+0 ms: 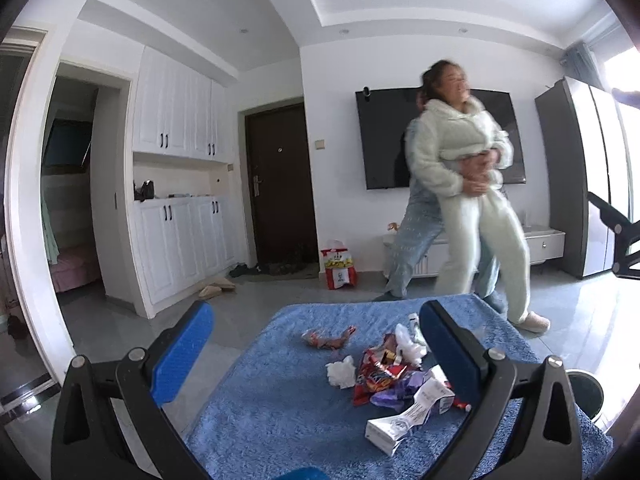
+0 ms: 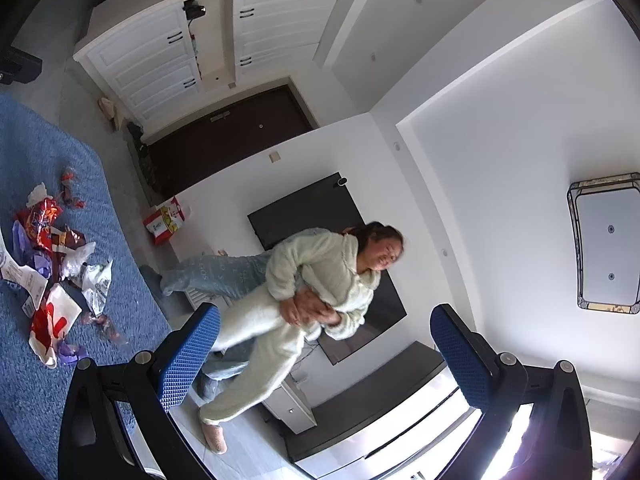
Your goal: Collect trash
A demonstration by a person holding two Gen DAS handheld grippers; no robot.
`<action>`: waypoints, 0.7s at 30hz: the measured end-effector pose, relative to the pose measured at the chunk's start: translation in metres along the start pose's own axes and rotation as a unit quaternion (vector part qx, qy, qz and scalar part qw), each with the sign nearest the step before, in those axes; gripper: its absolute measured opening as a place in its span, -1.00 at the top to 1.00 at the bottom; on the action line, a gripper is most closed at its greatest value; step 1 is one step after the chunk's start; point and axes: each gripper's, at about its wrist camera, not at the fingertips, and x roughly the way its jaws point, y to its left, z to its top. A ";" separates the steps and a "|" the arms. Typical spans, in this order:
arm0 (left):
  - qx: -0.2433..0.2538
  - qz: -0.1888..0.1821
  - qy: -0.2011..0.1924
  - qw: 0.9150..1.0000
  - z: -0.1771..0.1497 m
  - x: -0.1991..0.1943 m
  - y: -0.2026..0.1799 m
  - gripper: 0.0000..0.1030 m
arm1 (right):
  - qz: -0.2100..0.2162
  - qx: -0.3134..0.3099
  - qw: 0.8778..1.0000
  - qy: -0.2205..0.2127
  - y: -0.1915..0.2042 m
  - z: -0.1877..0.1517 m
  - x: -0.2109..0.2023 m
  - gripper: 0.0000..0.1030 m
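Note:
A pile of trash (image 1: 394, 376) lies on a blue towel-covered table (image 1: 280, 408): red snack wrappers (image 1: 372, 380), white crumpled tissues (image 1: 340, 372), purple wrappers and a white crushed carton (image 1: 404, 420). My left gripper (image 1: 316, 356) is open and empty, held above the table just short of the pile. My right gripper (image 2: 324, 352) is open and empty, rolled sideways and pointed at the room, away from the trash (image 2: 52, 264) at its left.
Two people (image 1: 460, 184) tussle beyond the table's far edge, in front of a wall TV (image 1: 384, 140). A round bin (image 1: 584, 394) stands at the table's right. White cabinets (image 1: 180, 208), a dark door (image 1: 280, 184) and a red bag (image 1: 340, 266) line the far wall.

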 end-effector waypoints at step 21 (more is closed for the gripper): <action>0.054 0.015 0.002 0.998 0.002 -0.005 -0.030 -1.00 | -0.004 0.024 1.000 -0.008 -0.011 0.001 -0.003 -0.99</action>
